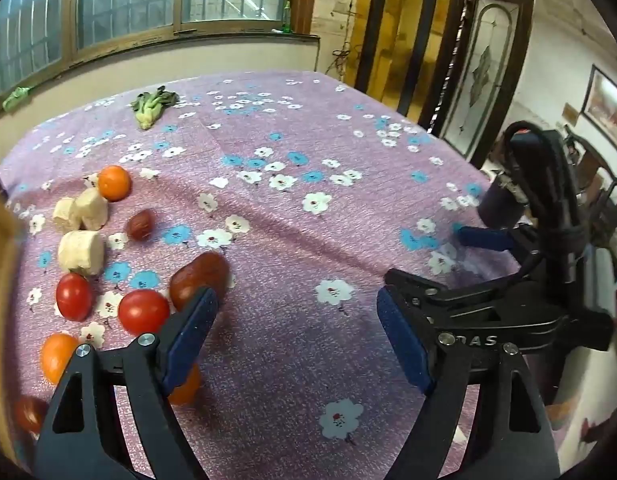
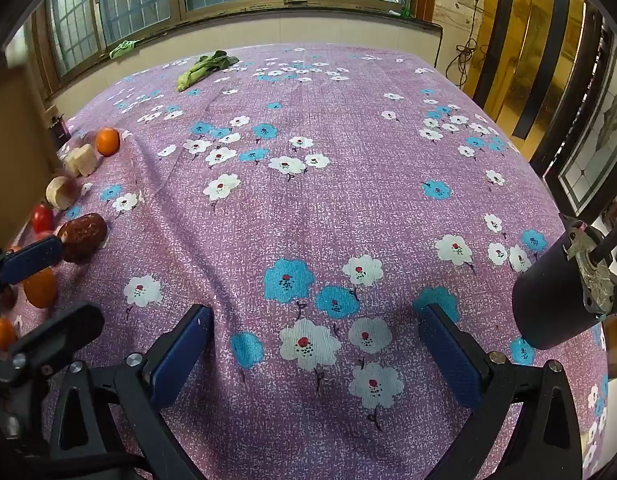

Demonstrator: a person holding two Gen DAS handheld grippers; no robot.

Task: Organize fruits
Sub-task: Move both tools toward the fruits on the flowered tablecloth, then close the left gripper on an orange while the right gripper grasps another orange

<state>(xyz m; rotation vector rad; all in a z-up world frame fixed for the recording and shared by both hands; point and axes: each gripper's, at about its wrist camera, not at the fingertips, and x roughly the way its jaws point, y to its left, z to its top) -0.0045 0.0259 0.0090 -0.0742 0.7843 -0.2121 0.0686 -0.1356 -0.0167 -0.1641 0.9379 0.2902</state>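
Left gripper (image 1: 296, 316): black frame, blue textured pads, spread wide over bare cloth, nothing between them. Right gripper (image 2: 314, 340): same build, likewise spread and empty. Tablecloth (image 1: 308, 200): purple weave, white and blue flower print, creased. Beside the left pad, a glossy dark-red oval fruit (image 1: 198, 280). Then two smooth red tomatoes (image 1: 142, 311), round oranges (image 1: 114, 183), pale cut cylindrical chunks (image 1: 81, 252). Farthest, a leafy green vegetable (image 1: 152, 106) near the cloth's far edge.
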